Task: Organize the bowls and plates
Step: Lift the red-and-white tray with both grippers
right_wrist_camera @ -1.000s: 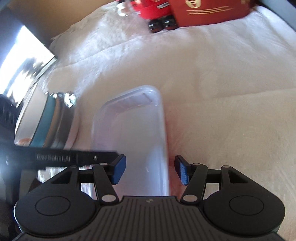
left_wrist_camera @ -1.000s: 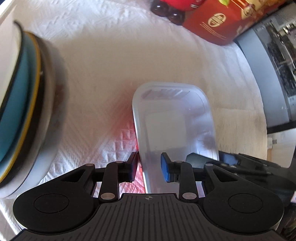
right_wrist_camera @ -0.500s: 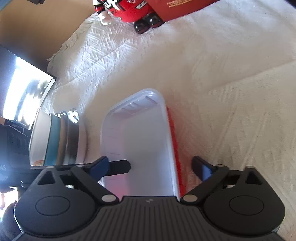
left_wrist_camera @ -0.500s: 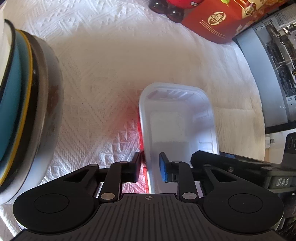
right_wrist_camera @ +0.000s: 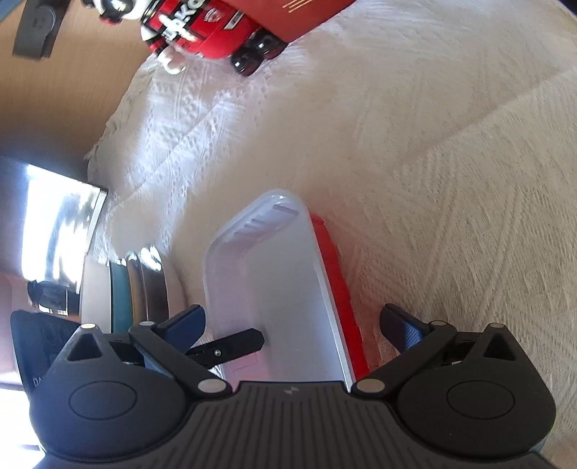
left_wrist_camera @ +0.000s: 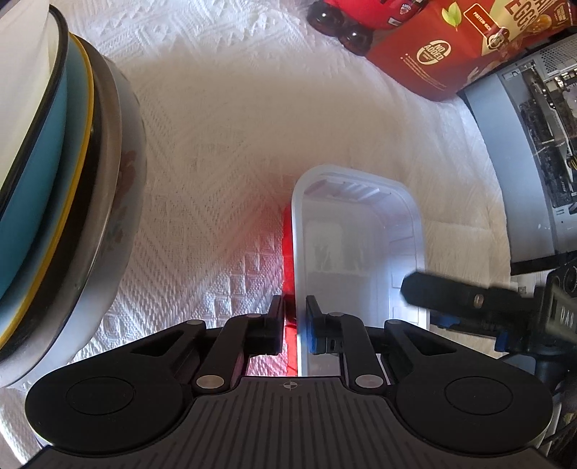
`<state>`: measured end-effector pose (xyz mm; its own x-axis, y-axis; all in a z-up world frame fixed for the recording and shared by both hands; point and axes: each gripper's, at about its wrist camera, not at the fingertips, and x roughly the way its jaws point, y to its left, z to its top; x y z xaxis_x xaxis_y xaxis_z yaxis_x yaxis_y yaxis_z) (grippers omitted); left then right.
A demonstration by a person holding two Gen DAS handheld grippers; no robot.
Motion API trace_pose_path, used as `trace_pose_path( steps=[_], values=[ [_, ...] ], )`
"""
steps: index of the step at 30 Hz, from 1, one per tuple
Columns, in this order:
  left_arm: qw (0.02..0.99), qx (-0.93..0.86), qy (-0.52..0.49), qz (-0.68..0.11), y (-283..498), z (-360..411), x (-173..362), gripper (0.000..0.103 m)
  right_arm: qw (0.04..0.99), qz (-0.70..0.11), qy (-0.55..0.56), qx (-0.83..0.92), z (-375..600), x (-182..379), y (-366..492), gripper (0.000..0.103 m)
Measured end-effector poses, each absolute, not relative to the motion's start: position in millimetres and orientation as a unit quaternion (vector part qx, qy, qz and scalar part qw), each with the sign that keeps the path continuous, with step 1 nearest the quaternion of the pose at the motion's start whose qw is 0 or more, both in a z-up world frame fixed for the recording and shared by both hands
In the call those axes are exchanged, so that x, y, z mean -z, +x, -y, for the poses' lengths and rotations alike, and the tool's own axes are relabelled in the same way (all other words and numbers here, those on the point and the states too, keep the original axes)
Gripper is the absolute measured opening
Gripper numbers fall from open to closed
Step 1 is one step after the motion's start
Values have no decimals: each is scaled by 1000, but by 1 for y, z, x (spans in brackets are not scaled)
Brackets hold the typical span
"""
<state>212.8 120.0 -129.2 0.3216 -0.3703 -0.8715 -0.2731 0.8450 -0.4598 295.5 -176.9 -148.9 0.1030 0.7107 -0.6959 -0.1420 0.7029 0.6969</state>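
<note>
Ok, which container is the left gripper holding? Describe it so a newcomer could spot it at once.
Start from the white textured cloth covering the table, with the tall stack of bowls on its left. Just right of that stack sits a rectangular container, the left gripper shut on its near left wall. It is the only frosted, see-through box with a red lid beneath it.

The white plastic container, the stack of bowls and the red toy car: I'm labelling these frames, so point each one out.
white plastic container (left_wrist_camera: 360, 252): left wrist view, its inner floor.
stack of bowls (left_wrist_camera: 104, 223): left wrist view, outer wall of the lowest bowl.
red toy car (right_wrist_camera: 202, 25): right wrist view, its red body.
</note>
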Motion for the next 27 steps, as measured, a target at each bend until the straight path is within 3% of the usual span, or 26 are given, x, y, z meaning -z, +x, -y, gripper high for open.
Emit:
trace_pose_path(
  steps=[4,5,9,17,27],
  values=[
    [767,31,-273,-580,211,-119,129,18,708,-594,187,-333,169,144,294,102],
    [768,31,-269,-581,211,-117,128,18,714,-592,178,-329,168,142,293,98],
    [773,27,-246,-584,212,-109,125,17,779,-543,119,-288,167,123,280,93],
    [786,26,-188,-589,215,-92,119,17,844,-489,9,-218,172,112,260,71],
    [795,28,-143,-589,217,-78,117,17,841,-495,-8,-217,167,116,247,68]
  ],
)
